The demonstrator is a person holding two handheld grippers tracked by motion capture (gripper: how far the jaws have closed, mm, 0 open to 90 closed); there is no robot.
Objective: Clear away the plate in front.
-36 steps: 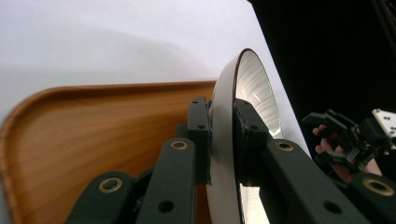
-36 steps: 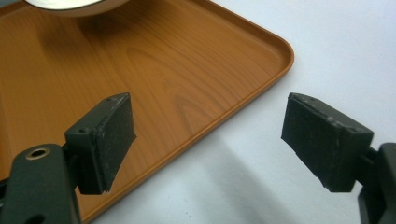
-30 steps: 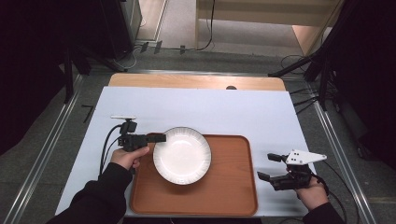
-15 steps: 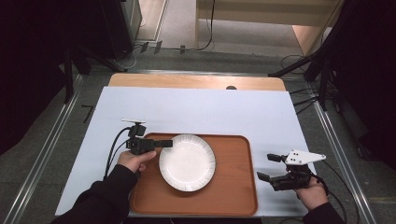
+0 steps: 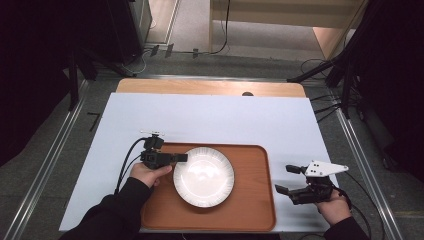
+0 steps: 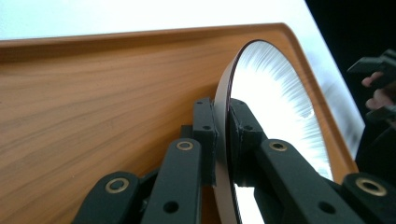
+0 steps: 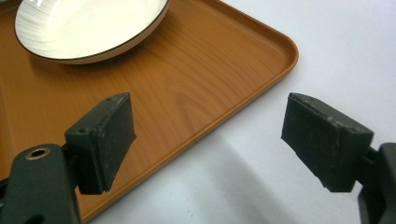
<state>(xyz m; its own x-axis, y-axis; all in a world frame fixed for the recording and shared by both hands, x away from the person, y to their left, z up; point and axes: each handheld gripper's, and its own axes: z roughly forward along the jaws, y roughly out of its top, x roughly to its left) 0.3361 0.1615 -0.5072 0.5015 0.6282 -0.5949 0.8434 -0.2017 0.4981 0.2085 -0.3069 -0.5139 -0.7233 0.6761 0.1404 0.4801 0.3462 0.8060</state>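
The left tool [image 5: 180, 158] pinches the left rim of the round white ribbed plate [image 5: 203, 176], which sits over the middle of the brown wooden tray [image 5: 250, 210] at the table's near edge; its jaws have just been closing on that rim. The step in hand looks like setting the plate down, so next comes letting go. The right tool [image 5: 287, 180], spread and empty, waits beyond the tray's right edge. Since a second ago, plate and left hand have shifted rightward onto the tray.
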